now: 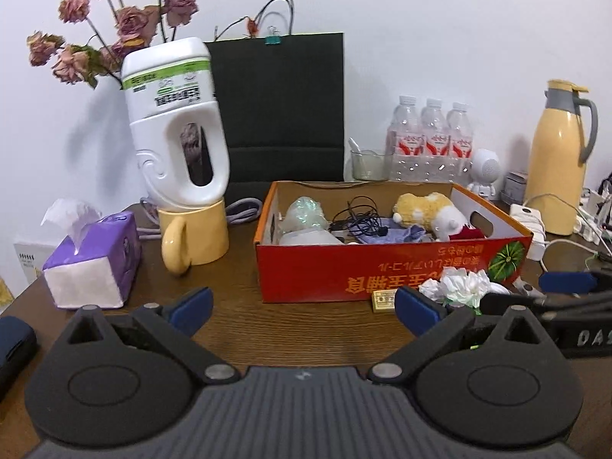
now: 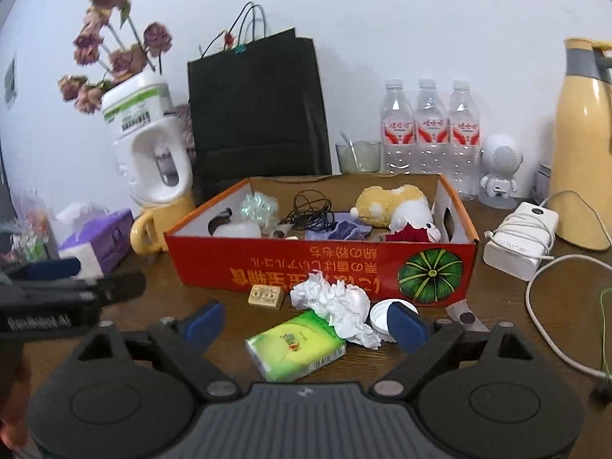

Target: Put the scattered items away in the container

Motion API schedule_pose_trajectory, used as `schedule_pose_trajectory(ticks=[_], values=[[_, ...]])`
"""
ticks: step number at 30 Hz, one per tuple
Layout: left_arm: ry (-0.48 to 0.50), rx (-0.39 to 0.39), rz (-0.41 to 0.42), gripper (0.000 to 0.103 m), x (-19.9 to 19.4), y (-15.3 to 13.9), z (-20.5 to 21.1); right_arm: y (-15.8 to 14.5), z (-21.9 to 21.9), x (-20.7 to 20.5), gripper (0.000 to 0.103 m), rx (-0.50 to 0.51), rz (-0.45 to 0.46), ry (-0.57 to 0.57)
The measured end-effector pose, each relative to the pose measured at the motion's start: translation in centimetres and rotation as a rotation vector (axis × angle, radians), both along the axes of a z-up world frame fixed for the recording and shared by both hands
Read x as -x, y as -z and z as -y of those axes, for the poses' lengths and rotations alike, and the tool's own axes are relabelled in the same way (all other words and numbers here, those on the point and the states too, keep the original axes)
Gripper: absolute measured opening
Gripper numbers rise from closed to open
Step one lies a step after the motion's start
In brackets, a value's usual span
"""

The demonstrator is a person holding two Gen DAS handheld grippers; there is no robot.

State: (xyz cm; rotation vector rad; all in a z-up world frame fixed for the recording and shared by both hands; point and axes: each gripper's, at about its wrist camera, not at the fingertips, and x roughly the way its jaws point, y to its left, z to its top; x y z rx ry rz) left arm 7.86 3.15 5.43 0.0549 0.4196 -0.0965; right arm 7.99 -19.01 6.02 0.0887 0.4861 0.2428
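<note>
Table (image 2: 516, 336): brown wood, crowded along the back wall with a bag, bottles and a flask that look like fixtures rather than clutter.

Box (image 2: 325, 264): red cardboard, open top, mid-table. Already holds a plush toy (image 2: 390, 206), a tangled cable (image 2: 310, 210), cloth and plastic wrap, so the tidying appears well along.

Loose items sit just in front of the box, within easy reach of the right gripper (image 2: 306, 325): green tissue pack (image 2: 294, 348) nearest, crumpled paper (image 2: 336, 306) touching its far corner, white lid (image 2: 382, 317) partly behind the right finger, small tan block (image 2: 266, 297) near the box wall.

Right gripper: jaws spread, nothing between them, tissue pack just ahead, probably the next pick.

Left gripper (image 1: 304, 306): spread wide, empty, over bare table left of the clutter.
</note>
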Motion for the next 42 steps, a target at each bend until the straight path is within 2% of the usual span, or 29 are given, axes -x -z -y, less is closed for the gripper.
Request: schedule_pose_trajectory(ticks=[3, 7, 12, 18, 23, 27, 33, 34, 36, 38, 39, 40, 42], values=[[-0.014, -0.005, -0.019, 0.103, -0.5, 0.4, 0.4, -0.1, -0.1, 0.4, 0.093, 0.001, 0.010, 0.011], [-0.020, 0.019, -0.046, 0.103, -1.0, 0.7, 0.6, 0.7, 0.0, 0.0, 0.094, 0.009, -0.030, 0.024], [0.014, -0.027, -0.049, 0.103, -1.2, 1.1, 1.3, 1.1, 0.8, -0.4, 0.094, -0.011, -0.049, 0.049], [0.030, -0.044, -0.112, 0.103, -1.6, 2.5, 2.4, 1.9, 2.1, -1.0, 0.093, -0.004, -0.092, 0.092], [0.117, -0.033, -0.108, 0.103, -1.5, 2.9, 3.9, 2.8, 3.9, -1.3, 0.084, -0.020, -0.141, 0.064], [0.201, -0.038, -0.106, 0.103, -2.2, 3.2, 5.3, 3.3, 4.7, -1.2, 0.078, -0.026, -0.147, 0.055], [0.325, 0.017, -0.169, 0.099, -4.5, 3.9, 7.4, 3.3, 6.6, -2.1, 0.068, -0.061, -0.168, 0.105], [0.336, 0.019, -0.188, 0.097, -4.9, 4.1, 7.6, 3.2, 6.9, -2.2, 0.068, -0.066, -0.168, 0.115], [0.332, 0.009, -0.224, 0.087, -5.7, 4.5, 8.0, 2.9, 7.4, -2.3, 0.068, -0.078, -0.160, 0.125], [0.341, 0.005, -0.244, 0.067, -6.2, 4.9, 8.3, 2.6, 7.6, -2.5, 0.068, -0.106, -0.150, 0.118], [0.351, 0.019, -0.250, 0.063, -6.3, 4.9, 8.2, 2.5, 7.5, -2.6, 0.068, -0.106, -0.143, 0.109], [0.357, 0.036, -0.257, 0.050, -6.3, 4.8, 8.2, 2.3, 6.9, -2.9, 0.068, -0.090, -0.136, 0.095], [0.348, 0.045, -0.259, 0.038, -6.1, 4.5, 7.9, 1.9, 5.5, -3.5, 0.067, -0.044, -0.127, 0.055]])
